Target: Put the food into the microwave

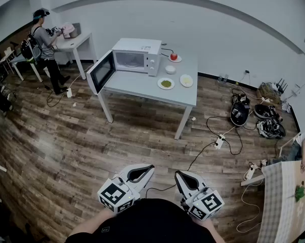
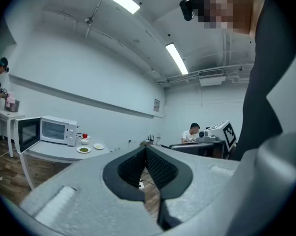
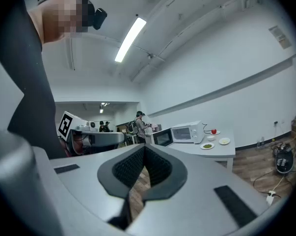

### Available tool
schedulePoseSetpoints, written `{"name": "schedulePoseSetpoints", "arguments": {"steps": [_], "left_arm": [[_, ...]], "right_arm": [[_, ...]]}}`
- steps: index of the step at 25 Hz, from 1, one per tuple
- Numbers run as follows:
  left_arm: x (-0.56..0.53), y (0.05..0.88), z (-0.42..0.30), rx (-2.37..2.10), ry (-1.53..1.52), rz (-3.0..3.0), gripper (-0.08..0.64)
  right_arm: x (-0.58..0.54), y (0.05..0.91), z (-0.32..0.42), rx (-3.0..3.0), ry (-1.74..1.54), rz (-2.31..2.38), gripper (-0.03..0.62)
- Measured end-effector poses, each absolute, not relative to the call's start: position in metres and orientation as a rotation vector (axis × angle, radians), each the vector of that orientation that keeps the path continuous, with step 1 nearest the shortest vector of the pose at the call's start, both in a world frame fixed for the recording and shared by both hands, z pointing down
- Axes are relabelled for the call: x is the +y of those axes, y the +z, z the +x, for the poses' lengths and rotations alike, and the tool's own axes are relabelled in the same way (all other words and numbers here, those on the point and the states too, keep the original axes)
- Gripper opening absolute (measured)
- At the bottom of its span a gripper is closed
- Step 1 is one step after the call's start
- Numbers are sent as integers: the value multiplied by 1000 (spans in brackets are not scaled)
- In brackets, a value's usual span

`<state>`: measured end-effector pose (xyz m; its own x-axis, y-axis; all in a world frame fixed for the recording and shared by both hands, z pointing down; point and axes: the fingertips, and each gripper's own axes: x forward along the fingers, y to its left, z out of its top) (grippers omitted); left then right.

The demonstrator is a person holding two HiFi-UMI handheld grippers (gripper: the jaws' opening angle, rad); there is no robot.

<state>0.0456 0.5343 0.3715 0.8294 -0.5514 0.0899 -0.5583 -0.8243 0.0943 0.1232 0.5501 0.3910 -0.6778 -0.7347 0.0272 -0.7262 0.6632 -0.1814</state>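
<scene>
A white microwave (image 1: 134, 56) stands on the grey table (image 1: 142, 86) across the room, its door (image 1: 101, 71) swung open to the left. To its right are a plate of green food (image 1: 166, 83), a plate of yellow food (image 1: 186, 80), a white bowl (image 1: 170, 69) and a red fruit on a saucer (image 1: 174, 57). Both grippers are held low, close to my body and far from the table. The left gripper (image 1: 150, 168) (image 2: 146, 148) is shut and empty. So is the right gripper (image 1: 178, 175) (image 3: 144, 147). The microwave (image 2: 57, 130) (image 3: 186, 133) appears small in both gripper views.
Wooden floor lies between me and the table. Cables and a power strip (image 1: 219, 141) trail on the floor at the right, near dark bags (image 1: 240, 113). A person (image 1: 44, 40) stands at a side table at the far left. A checked cloth (image 1: 286, 196) covers a table at the right edge.
</scene>
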Motion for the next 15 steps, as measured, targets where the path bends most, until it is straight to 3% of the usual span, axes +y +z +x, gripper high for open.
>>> {"name": "schedulePoseSetpoints", "arguments": {"steps": [15], "left_arm": [[555,375,85,-926,104,2892,6]], "right_arm": [[577,393,168,2811,-254,-1247,14]]}}
